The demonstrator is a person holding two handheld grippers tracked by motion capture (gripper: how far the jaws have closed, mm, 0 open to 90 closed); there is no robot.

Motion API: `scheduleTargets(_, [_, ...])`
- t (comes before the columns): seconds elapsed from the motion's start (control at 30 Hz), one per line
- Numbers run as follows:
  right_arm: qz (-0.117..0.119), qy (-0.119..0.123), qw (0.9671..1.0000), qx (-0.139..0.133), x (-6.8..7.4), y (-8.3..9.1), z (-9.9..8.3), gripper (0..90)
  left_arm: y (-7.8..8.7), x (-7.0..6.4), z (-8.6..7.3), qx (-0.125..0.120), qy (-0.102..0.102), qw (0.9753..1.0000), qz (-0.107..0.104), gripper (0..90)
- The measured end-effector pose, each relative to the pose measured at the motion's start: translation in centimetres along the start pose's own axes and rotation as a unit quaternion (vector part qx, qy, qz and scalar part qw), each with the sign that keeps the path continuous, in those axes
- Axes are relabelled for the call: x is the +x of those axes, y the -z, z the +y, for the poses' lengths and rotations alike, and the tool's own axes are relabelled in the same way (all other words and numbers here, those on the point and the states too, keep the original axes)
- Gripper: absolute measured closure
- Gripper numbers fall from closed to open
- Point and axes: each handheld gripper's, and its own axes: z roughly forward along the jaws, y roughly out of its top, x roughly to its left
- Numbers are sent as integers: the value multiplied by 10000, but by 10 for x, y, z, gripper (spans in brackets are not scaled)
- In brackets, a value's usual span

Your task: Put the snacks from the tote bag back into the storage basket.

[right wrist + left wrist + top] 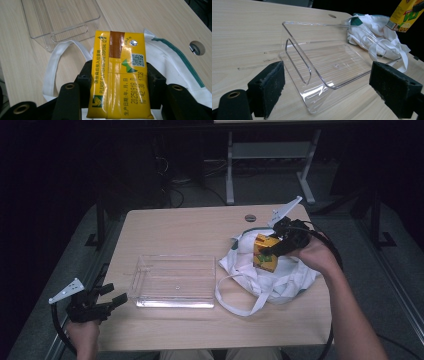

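A yellow drink carton hangs above a crumpled white cloth bag at the table's right, with my right gripper shut on its two sides. Its top panel with printed date and QR code faces the right gripper view. The carton's corner also appears at the top right of the left gripper view. A clear plastic tray lies empty at the table's middle. My left gripper stands open near the table's front left edge, facing the tray.
The bag's long white straps trail toward the front of the table beside the tray. A round cable hole sits near the far edge. Desk legs and cables stand on the floor beyond the table.
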Motion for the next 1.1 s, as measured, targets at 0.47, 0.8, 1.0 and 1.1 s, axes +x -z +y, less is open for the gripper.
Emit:
scheduleTargets(0.47, [283, 230, 9991, -230, 14, 5, 25, 516, 0, 0, 1, 5, -56, 10000, -10, 127])
scheduleTargets(0.8, [414, 342, 9979, -352, 21, 4, 34, 516, 0, 0, 1, -16, -39, 10000, -27, 126])
scheduleTargets(1.0, [441, 433, 9975, -329, 27, 5, 41, 517, 0, -1, 1, -11, -44, 10000, -20, 127])
scheduleTargets(1.1, [511, 481, 9970, -326, 28, 4, 43, 518, 0, -1, 1, -28, -45, 10000, 8, 127])
